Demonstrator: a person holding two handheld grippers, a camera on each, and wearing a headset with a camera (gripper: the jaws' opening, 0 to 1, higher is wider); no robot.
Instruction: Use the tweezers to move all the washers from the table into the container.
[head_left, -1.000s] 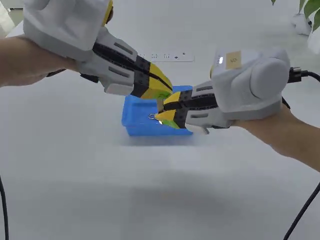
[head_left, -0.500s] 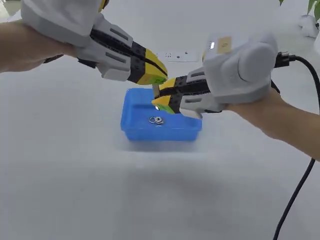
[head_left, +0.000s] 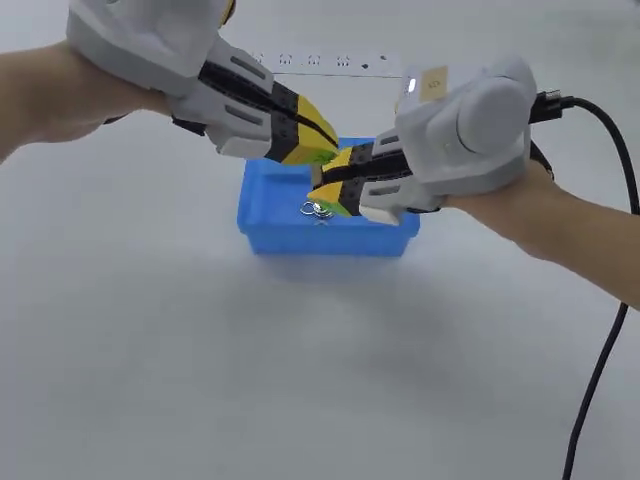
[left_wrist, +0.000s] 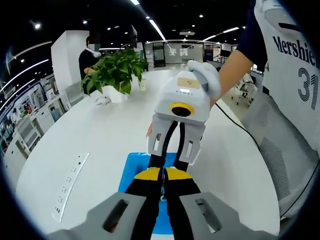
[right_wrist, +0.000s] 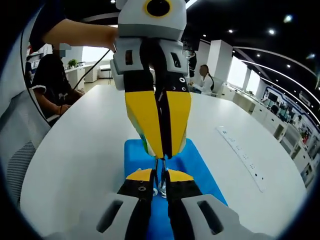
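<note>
Left gripper jaws pressed together on tweezers; right gripper jaws pinched round its legs. Washers seen lying inside container. Pinch best eased low over container floor, so washer is dropped, not flicked out.

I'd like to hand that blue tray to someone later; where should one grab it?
Probably pinch the near long wall of the blue container from straight above. It lies flat and open-topped, so its thin upright rim fits between two jaws, one inside and one outside. Keep toward a corner, away from the washers lying mid-tray.
</note>
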